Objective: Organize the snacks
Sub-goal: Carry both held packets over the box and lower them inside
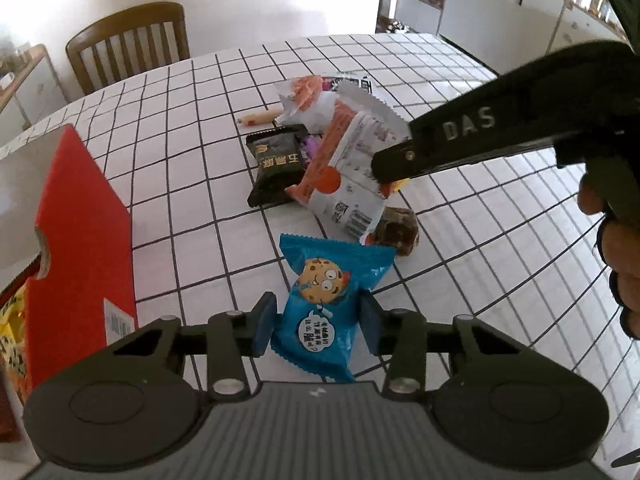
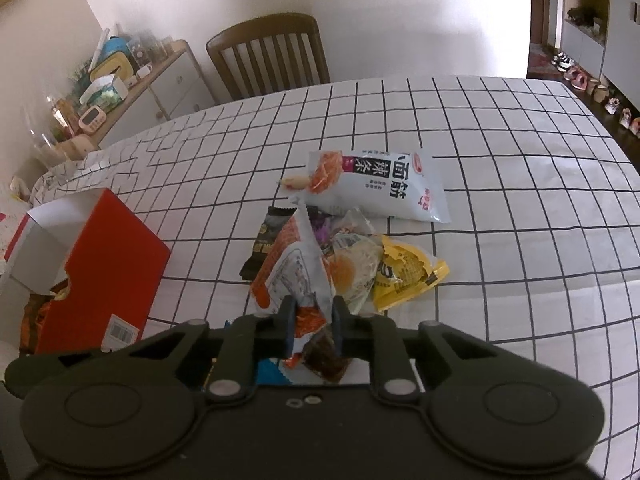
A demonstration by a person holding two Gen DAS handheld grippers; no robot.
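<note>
Snacks lie in one loose pile on the counter point(image 2: 500, 184), beside one red box point(image 2: 108, 264): one blue cookie packet point(image 1: 330, 304), one black packet point(image 1: 276, 168), one yellow packet point(image 2: 404, 272), one big white bag point(image 2: 380, 184). The left gripper point(image 1: 316, 322) has its jaws narrow, pressing both sides of the blue cookie packet. The right gripper point(image 2: 312, 320) has its jaws almost closed, pinching one orange-and-white packet point(image 2: 292, 268).

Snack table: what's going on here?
A person is sorting snacks with two handheld grippers. The left gripper straddles a blue cookie packet; whether its pads press it is unclear. The right gripper is pinching an orange-and-white packet from the pile. A red box sits open nearby.
</note>
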